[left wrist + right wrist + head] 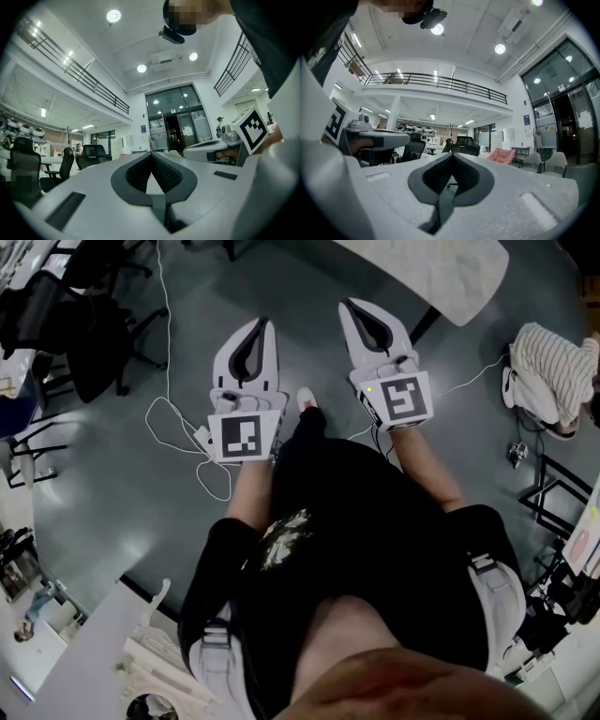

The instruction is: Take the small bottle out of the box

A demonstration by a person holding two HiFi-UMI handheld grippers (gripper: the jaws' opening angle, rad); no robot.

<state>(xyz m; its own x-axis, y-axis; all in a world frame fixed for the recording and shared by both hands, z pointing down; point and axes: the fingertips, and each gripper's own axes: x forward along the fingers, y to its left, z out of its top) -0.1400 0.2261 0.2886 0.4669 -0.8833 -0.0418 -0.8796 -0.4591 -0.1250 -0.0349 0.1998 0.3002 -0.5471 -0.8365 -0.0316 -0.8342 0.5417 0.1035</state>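
Note:
No box and no small bottle appear in any view. In the head view my left gripper [262,322] and my right gripper [345,304] are held side by side, level, out in front of the person's body above a dark grey floor [122,493]. Both have their jaws together with nothing between them. The left gripper view shows its own tips [151,153] meeting, against a tall hall with glass doors [180,126]. In the right gripper view the tips [452,153] also meet, in front of an open office area.
A white table [441,273] stands ahead to the right, and black office chairs [84,324] ahead to the left. A white cable [169,418] loops across the floor by the left gripper. A striped cloth [553,367] lies at the right. A pink seat [501,154] stands far ahead.

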